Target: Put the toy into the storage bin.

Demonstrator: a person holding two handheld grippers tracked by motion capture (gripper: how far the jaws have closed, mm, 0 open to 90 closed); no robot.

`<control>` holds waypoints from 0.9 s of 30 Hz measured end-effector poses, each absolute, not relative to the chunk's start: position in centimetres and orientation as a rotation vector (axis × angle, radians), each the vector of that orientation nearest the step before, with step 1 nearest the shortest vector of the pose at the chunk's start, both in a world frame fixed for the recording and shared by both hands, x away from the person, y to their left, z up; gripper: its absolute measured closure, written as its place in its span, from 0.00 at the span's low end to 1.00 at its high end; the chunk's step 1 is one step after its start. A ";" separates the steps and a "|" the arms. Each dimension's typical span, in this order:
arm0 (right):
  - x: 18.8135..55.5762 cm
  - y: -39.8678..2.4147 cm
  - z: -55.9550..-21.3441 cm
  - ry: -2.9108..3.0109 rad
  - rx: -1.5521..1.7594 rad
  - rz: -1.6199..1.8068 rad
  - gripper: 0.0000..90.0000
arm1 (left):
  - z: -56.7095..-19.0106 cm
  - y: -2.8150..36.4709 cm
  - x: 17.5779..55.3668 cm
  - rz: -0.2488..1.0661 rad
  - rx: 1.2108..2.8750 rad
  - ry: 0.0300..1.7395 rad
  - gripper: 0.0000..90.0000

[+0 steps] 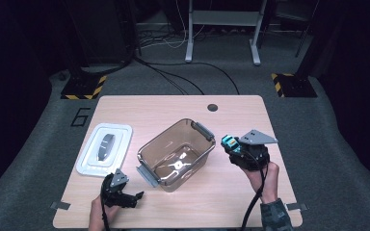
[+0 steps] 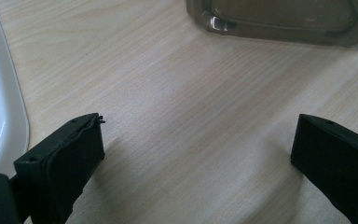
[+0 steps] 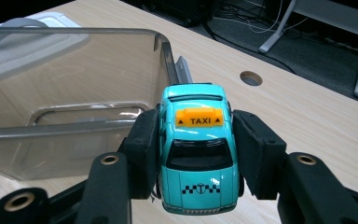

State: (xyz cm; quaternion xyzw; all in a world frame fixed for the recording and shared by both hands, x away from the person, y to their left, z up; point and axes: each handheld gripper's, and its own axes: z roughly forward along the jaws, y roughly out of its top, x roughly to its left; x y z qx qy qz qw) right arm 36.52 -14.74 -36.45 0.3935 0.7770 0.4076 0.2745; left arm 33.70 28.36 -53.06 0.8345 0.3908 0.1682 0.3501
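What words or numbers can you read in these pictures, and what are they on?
"TAXI" on the orange roof sign of the teal toy car that the right gripper holds.
"6" marked on the grey floor left of the table.
The black emblem on the car's hood is a symbol, not letters.

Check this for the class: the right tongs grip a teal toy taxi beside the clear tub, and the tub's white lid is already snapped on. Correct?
Not quite. The right tongs do grip the teal toy taxi beside the clear tub, but the white lid lies on the table left of the open tub, as the high view shows.
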 end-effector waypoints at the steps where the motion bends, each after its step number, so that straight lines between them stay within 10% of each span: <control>1: 36.6 -14.7 -36.3 2.091 1.057 1.094 0.58 | -53.1 28.4 33.7 0.437 2.156 1.011 0.02; 27: 39.9 -10.8 -33.7 2.139 0.933 1.082 0.58 | -53.1 28.4 33.7 0.438 2.163 1.010 0.02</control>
